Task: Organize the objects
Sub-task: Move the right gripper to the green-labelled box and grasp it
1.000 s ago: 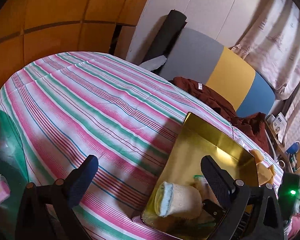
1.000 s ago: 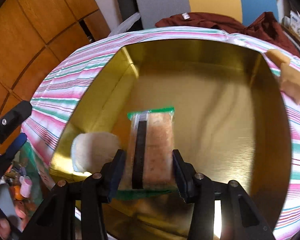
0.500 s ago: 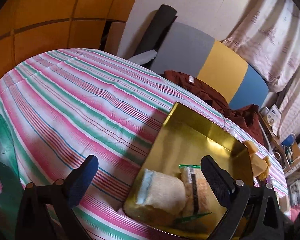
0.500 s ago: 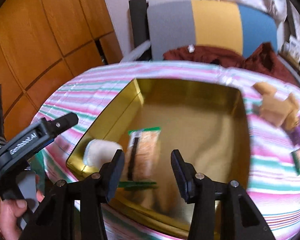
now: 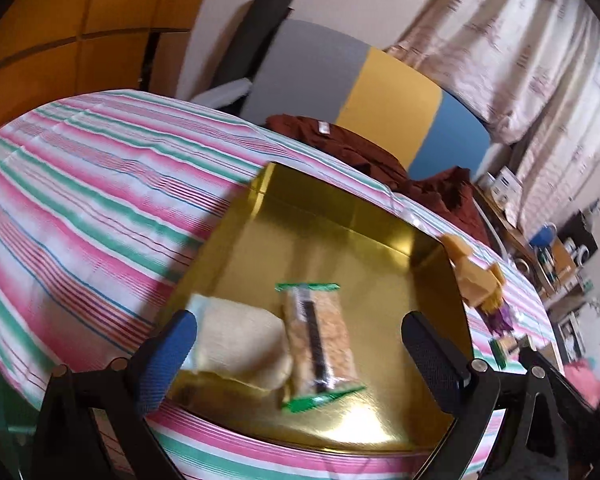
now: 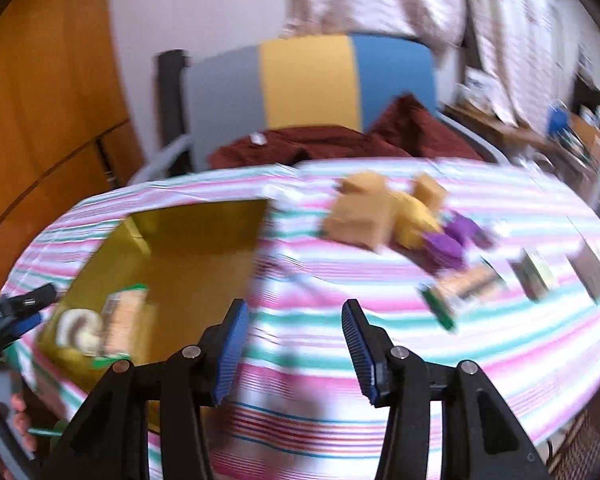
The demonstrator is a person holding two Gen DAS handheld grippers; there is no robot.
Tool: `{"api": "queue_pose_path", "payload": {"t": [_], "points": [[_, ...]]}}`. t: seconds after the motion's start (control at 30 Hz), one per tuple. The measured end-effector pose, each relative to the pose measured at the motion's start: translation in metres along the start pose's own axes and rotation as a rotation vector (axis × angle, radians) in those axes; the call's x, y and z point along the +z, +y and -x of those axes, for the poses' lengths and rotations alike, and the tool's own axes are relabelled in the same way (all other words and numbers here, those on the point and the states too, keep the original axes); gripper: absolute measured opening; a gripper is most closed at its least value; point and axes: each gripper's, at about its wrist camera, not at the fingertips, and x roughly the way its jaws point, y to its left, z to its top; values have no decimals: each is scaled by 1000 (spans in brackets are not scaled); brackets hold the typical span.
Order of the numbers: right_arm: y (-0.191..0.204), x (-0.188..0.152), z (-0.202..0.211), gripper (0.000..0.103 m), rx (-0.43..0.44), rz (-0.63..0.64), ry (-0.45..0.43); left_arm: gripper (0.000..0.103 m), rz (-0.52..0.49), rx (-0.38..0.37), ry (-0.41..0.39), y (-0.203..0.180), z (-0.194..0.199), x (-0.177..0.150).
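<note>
A gold tray (image 5: 340,232) (image 6: 188,236) lies on the striped tablecloth. Inside it, near the front edge, a white rolled cloth (image 5: 240,344) (image 6: 78,330) lies beside a snack bar in a clear green-edged wrapper (image 5: 320,332) (image 6: 120,320). My left gripper (image 5: 296,344) is open, hovering wide over both of them. My right gripper (image 6: 296,336) is open and empty above bare tablecloth, to the right of the tray. A tan and purple block toy (image 6: 396,216) (image 5: 480,284) and another green-edged packet (image 6: 464,292) lie further right.
Small boxes (image 6: 540,276) lie near the table's right edge. A grey, yellow and blue chair back (image 6: 312,80) with a maroon garment (image 6: 324,144) stands behind the table. A person's hand (image 6: 16,420) holds the left gripper at lower left. A cluttered shelf is at far right.
My right gripper let go of the snack bar in the tray, then pulled back, rose and swung right over the cloth. My left gripper shifted over the tray's contents.
</note>
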Motion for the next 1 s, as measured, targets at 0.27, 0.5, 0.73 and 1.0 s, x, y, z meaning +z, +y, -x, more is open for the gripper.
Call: {"api": "queue_pose_path", "payload": {"t": [0.27, 0.5, 0.73, 1.0], "points": [[-78, -37, -14, 49, -135, -113, 102, 103, -119, -77, 28, -41, 0, -18], [-133, -53, -13, 49, -207, -189, 100, 103, -215, -186, 76, -79, 1, -41], [-181, -45, -14, 50, -298, -218, 92, 103, -313, -278, 126, -121, 5, -67], [-230, -8, -18, 60, -410, -202, -15, 103, -393, -355, 169, -165, 10, -92]]}}
